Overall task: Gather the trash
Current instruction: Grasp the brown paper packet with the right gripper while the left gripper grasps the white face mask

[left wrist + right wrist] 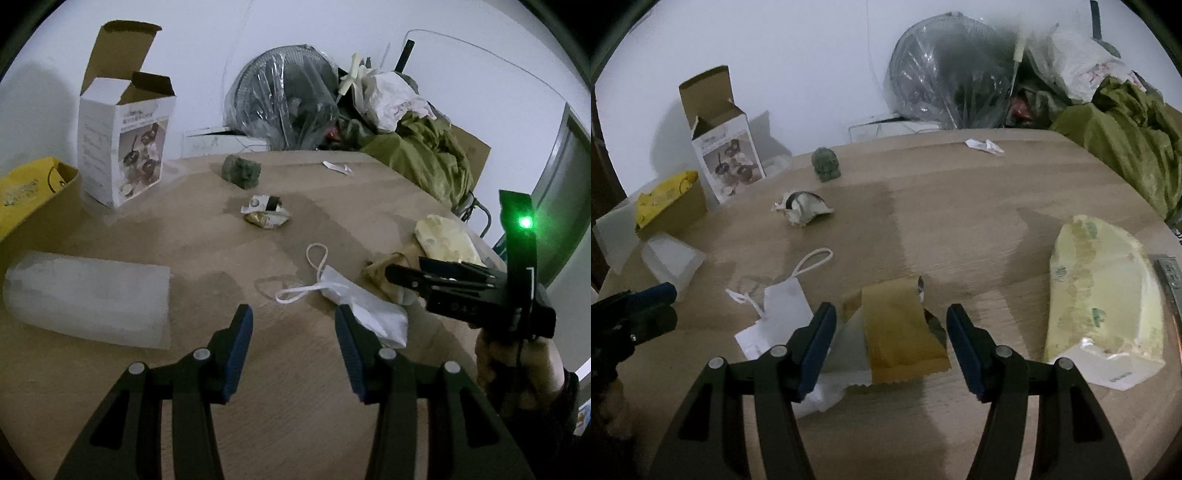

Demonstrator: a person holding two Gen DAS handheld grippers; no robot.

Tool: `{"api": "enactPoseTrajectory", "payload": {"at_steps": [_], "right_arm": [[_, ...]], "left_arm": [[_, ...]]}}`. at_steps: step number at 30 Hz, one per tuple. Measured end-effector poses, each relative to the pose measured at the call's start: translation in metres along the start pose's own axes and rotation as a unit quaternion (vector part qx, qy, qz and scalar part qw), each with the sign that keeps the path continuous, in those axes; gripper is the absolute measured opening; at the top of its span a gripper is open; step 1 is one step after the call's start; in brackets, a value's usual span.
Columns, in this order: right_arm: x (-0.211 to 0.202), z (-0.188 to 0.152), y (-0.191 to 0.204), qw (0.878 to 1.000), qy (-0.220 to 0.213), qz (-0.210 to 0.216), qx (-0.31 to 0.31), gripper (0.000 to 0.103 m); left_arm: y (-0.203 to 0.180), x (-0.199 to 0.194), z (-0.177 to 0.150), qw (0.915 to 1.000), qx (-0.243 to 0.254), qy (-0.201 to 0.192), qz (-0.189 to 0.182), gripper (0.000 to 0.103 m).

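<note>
Trash is scattered over a wooden table (295, 424). My left gripper (291, 317) is open just above the tabletop, and a white face mask (364, 308) lies against its right finger. My right gripper (891, 314) is open too, with a flat brown wrapper (903, 332) lying between its fingers; the pads do not touch it. The mask (786, 306) lies to its left. Farther back lie a crumpled snack wrapper (266, 212), a green lump (242, 171) and a white paper scrap (338, 168). The right gripper (389, 275) shows at the right of the left wrist view, over the brown wrapper (378, 275).
A soft tissue pack (1100, 288) lies on the right. An open white carton (122, 155), a yellow bag in a cardboard box (29, 192) and a translucent container (88, 299) stand left. A plastic-wrapped fan (284, 103) and green cloth (424, 155) crowd the far edge.
</note>
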State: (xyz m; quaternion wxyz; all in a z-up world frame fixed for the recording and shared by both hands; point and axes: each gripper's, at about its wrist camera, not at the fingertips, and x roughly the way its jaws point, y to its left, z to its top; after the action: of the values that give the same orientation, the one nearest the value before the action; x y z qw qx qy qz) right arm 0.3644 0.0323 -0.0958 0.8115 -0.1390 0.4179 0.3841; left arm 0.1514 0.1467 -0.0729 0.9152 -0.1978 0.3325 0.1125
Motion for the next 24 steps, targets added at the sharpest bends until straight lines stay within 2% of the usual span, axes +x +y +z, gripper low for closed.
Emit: {"api": "enactPoseTrajectory", "payload": {"at_steps": [2,4,6,10,15,19,24], "right_arm": [[-0.001,-0.001,0.002,1.0,-0.007,0.001,-0.006,0.06],[-0.002,-0.001,0.005,1.0,-0.008,0.007,-0.013,0.048],[-0.005,-0.002,0.007,1.0,-0.01,0.013,-0.019,0.045],[-0.011,-0.004,0.006,0.999,-0.018,0.03,-0.029,0.041],[-0.035,-0.008,0.001,0.997,-0.062,0.021,-0.03,0.038],[-0.055,-0.013,-0.013,0.996,-0.081,0.016,-0.017,0.038],[-0.072,-0.024,-0.031,0.996,-0.09,0.011,0.005,0.038]], "left_arm": [[-0.002,0.004,0.001,1.0,-0.002,0.005,-0.002,0.046],[-0.006,0.007,0.001,0.9999,-0.001,0.012,-0.01,0.046],[-0.013,0.011,0.002,0.9997,0.001,0.016,-0.018,0.046],[-0.024,0.019,0.003,0.9989,0.002,0.029,-0.036,0.046],[-0.038,0.034,0.005,0.9976,0.013,0.053,-0.043,0.046],[-0.062,0.039,0.014,0.996,0.055,0.05,-0.05,0.046],[-0.094,0.053,0.013,0.9887,0.122,0.069,-0.053,0.046]]}}
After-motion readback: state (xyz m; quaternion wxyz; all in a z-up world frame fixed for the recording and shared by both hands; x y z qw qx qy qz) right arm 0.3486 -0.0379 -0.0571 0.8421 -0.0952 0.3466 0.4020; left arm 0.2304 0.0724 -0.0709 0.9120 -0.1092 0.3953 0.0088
